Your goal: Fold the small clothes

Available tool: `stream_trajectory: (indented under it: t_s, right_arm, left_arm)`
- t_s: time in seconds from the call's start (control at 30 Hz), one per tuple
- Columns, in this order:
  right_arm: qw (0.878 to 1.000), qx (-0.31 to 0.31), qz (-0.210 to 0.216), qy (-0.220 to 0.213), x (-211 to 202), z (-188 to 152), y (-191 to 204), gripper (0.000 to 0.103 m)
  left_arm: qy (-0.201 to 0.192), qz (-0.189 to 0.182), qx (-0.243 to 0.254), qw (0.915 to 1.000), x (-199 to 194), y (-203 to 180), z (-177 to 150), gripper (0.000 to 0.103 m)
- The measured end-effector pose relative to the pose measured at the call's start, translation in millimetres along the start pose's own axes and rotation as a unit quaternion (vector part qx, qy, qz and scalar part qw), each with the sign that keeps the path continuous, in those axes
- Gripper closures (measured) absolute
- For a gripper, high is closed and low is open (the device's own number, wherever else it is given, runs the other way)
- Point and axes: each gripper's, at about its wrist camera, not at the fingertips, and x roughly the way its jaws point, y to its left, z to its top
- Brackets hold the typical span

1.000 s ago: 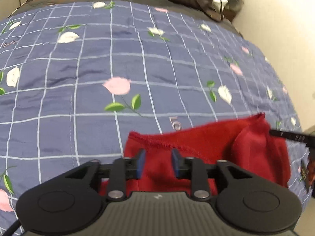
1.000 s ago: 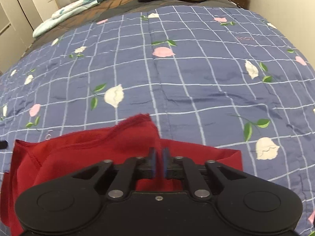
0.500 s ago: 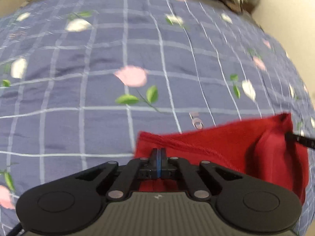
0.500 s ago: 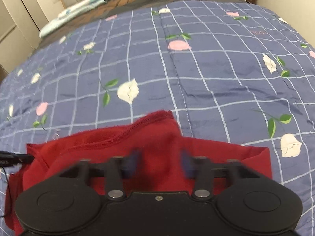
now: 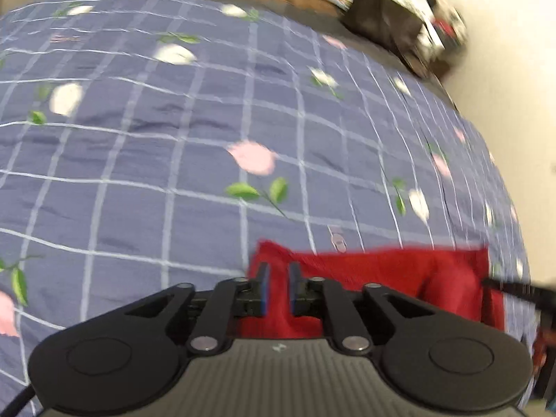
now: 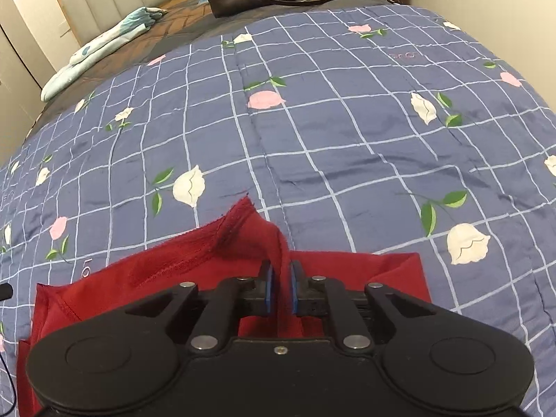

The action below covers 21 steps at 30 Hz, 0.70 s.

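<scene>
On the near edge of the blue checked bedspread point(image 6: 347, 132) lies the red garment point(image 6: 146, 278), partly doubled over but rumpled, one corner peaked up toward the far side, so I judge the fold begun and not finished. Both grippers' jaws have just been opening a little: the left gripper point(image 5: 278, 286) stands narrowly parted over the garment's left corner, pads seemingly clear of the cloth, while the right gripper point(image 6: 281, 286) has a raised ridge of red cloth between its narrow jaws, seemingly still pinched. Flattening and squaring remain.
</scene>
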Motion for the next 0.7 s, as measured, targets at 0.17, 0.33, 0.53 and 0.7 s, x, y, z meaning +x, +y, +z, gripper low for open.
stream_trajectory:
  t_s: [0.17,0.33,0.53,0.7]
  right_arm:
    - [1.0,-0.007,0.0,0.006,2,-8,5,0.08]
    - [1.0,-0.024,0.007,0.007,1,-14,10,0.075]
    - [0.999,-0.03,0.018,0.006,3,-15,9,0.067]
    - [0.999,-0.041,0.022,0.014,8,-15,10,0.089]
  left_arm:
    - [0.038,0.023,0.019,0.9988,22,-21,-9,0.051]
    - [0.061,0.045,0.04,0.9963,46,-31,-7,0.048]
    - [0.071,0.076,0.092,0.9903,56,-46,-6,0.096]
    - [0.003,0.076,0.044,0.9961,26,-33,-4,0.098]
